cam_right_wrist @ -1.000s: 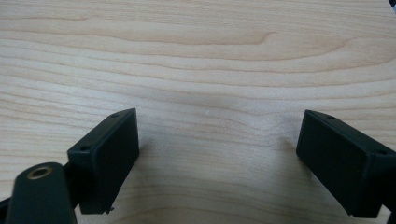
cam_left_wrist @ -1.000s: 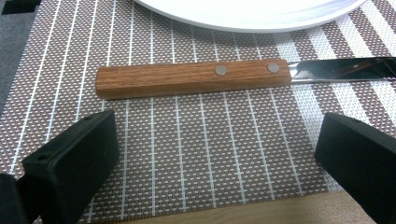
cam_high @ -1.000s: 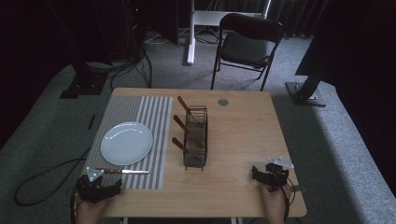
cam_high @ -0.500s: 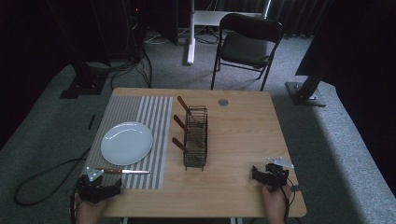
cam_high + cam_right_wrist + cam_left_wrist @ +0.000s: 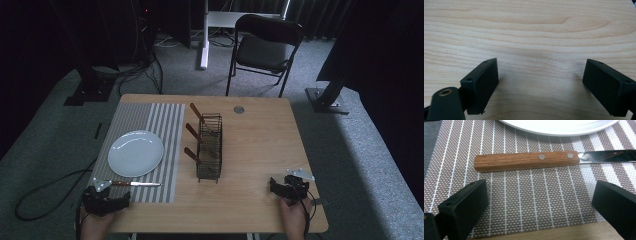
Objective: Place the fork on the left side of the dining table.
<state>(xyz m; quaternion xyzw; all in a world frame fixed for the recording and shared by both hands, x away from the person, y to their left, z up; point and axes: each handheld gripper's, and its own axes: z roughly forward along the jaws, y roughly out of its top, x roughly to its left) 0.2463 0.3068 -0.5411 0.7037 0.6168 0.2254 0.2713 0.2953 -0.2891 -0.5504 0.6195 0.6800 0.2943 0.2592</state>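
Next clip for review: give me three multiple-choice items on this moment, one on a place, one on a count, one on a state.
1. The knife lies on:
A. the plate
B. the striped mat
C. bare wood

2. Wooden handles sticking out of the wire rack:
A. one
B. three
C. five

3. The left gripper is:
A. open, holding nothing
B. shut on the knife
C. shut on the plate

Answers: 1 B, the mat shows under the knife, with the plate apart from it; 2 B, three brown handles show at the rack's left side; 3 A, its jaws stand wide apart short of the knife.
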